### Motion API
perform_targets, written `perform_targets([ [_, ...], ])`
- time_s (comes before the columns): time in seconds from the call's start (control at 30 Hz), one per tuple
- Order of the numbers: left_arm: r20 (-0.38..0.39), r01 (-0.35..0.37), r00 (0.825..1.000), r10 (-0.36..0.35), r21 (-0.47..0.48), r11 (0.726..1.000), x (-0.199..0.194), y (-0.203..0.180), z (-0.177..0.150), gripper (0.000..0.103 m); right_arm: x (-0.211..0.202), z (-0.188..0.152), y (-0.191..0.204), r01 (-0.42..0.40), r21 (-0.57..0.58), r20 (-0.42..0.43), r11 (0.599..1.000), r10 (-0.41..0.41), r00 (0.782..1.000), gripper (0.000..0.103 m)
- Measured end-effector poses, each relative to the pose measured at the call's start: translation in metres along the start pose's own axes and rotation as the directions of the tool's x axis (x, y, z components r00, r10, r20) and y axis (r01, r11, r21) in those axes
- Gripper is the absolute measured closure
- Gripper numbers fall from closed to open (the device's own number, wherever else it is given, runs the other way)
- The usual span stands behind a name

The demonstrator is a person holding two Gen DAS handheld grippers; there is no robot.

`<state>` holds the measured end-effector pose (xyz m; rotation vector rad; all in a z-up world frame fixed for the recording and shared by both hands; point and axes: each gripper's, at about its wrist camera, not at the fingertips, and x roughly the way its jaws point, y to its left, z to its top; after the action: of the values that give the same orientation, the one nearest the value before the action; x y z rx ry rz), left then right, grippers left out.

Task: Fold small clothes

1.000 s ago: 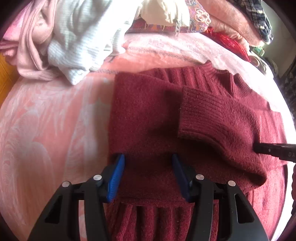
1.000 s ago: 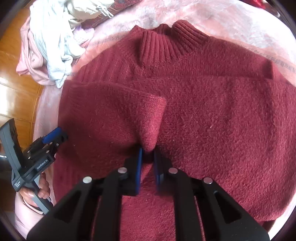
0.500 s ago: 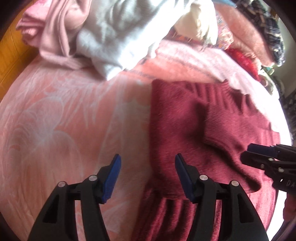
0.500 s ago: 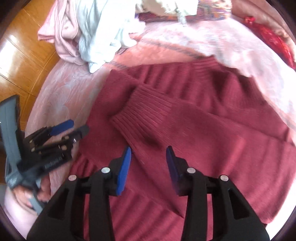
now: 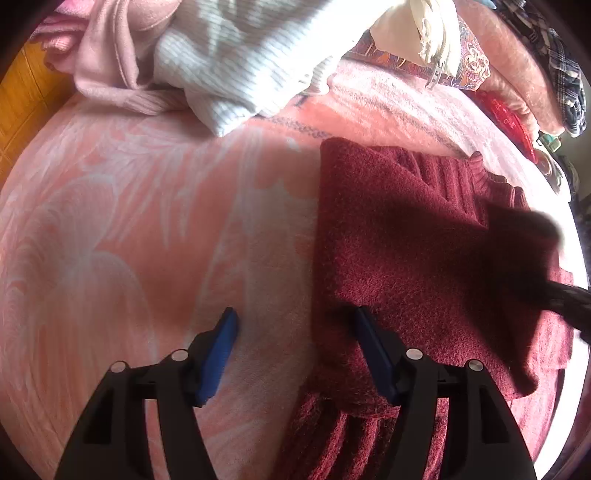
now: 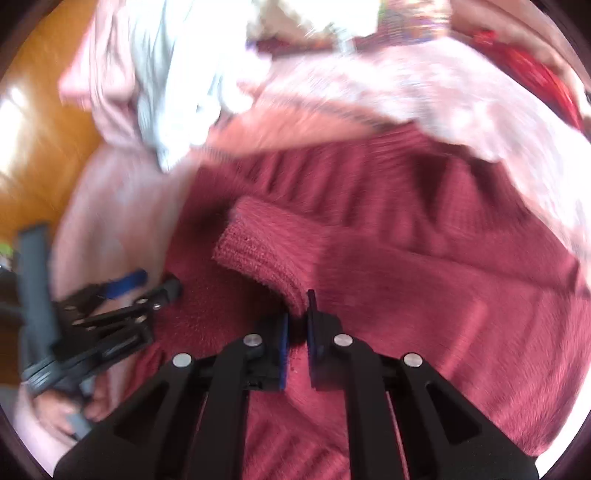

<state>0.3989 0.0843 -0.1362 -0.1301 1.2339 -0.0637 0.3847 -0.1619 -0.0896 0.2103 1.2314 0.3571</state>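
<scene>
A dark red knit sweater (image 5: 417, 266) lies partly folded on the pink bedspread (image 5: 122, 240); it also fills the right wrist view (image 6: 424, 266). My left gripper (image 5: 295, 339) is open and empty, its jaws straddling the sweater's left folded edge. My right gripper (image 6: 297, 321) is shut on the sweater's ribbed sleeve cuff (image 6: 266, 251), which is folded across the body. The left gripper also shows in the blurred right wrist view (image 6: 147, 291), at the sweater's left edge. The right gripper's dark tip shows at the right edge of the left wrist view (image 5: 569, 299).
A heap of clothes lies at the head of the bed: a pink garment (image 5: 110, 55), a white ribbed top (image 5: 236, 62), a cream piece (image 5: 413, 33) and patterned fabrics (image 5: 472, 62). Wooden floor (image 6: 44, 147) lies left of the bed.
My right gripper, open half a second ago, has closed on the sleeve cuff and is moving, blurring its view. My left gripper stayed open and shifted a little along the sweater's left edge.
</scene>
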Motion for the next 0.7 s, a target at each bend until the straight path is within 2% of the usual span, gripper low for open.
perform_targets([
  [0.1,0.005,-0.015,1.000,0.015,0.001,1.000,-0.001,-0.002,-0.001,0.036,-0.039,-0.023,-0.047,-0.044,0.086,0.070,0.995,0.038,0.997,0.096],
  [0.2,0.010,-0.035,0.999,0.035,0.001,0.999,-0.001,-0.005,-0.002,0.036,-0.069,-0.052,-0.091,-0.014,0.138,0.116,0.990,-0.002,0.993,0.096],
  [0.33,0.022,-0.062,0.998,0.062,-0.007,0.998,-0.002,-0.010,-0.003,0.036,-0.083,-0.094,-0.141,0.034,0.210,0.111,0.977,-0.059,0.992,0.094],
  [0.37,0.025,-0.072,0.997,0.072,-0.007,0.997,-0.003,-0.012,-0.004,0.036,-0.081,-0.104,-0.153,0.047,0.222,0.099,0.974,-0.071,0.993,0.092],
  [0.43,0.031,-0.096,0.995,0.096,-0.011,0.995,-0.006,-0.015,-0.005,0.036,-0.079,-0.119,-0.176,0.051,0.267,0.083,0.962,-0.076,0.994,0.075],
  [0.47,0.038,-0.104,0.994,0.104,-0.017,0.994,-0.009,-0.017,-0.004,0.038,-0.077,-0.123,-0.186,0.050,0.290,0.086,0.956,-0.078,0.993,0.075],
  [0.57,0.088,-0.089,0.992,0.092,-0.038,0.995,-0.025,-0.024,-0.005,0.038,-0.081,-0.134,-0.211,-0.055,0.347,0.124,0.936,0.012,0.992,0.064],
  [0.7,0.155,-0.110,0.982,0.104,0.037,0.993,-0.041,-0.050,-0.005,0.037,-0.083,-0.140,-0.230,-0.160,0.419,0.166,0.894,0.097,0.981,0.065],
])
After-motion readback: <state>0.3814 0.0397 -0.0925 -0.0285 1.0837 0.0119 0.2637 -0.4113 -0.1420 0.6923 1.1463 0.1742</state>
